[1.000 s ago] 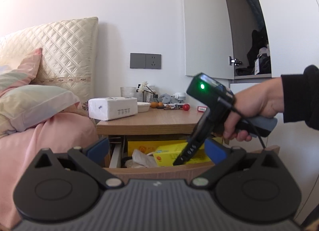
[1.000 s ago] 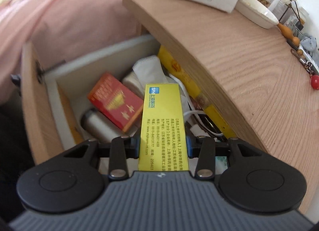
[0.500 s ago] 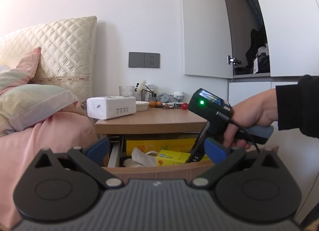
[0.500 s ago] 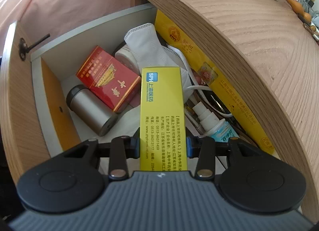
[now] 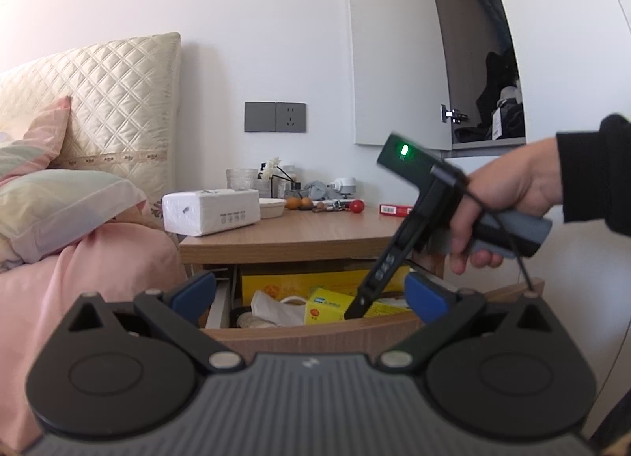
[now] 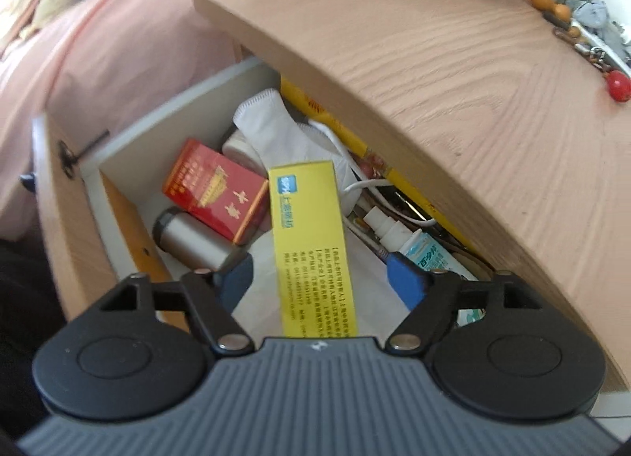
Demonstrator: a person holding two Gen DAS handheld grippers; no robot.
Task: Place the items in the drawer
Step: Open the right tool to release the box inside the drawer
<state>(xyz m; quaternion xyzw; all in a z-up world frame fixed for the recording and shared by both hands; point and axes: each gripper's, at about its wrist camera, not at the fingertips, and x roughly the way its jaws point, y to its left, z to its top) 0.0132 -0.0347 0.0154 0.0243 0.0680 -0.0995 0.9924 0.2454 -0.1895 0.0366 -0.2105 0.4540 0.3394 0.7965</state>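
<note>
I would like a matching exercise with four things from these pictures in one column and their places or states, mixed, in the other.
Things:
1. yellow box
2. tissue pack
3. red box
4. right gripper

Places or states:
A. on the nightstand top
B. open
C. in the drawer, partly over the metal cylinder
D. between the open fingers, over the drawer

Pairs: 1-D, 2-A, 3-C, 4-B

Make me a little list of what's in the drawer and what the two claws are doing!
drawer: open, full of things
yellow box: lying in drawer, between the open fingers
right claw: open, over the drawer
left claw: open, holds nothing
red box: beside yellow box
silver can: on its side
white mask: near the back
spray bottle: at the right
</note>
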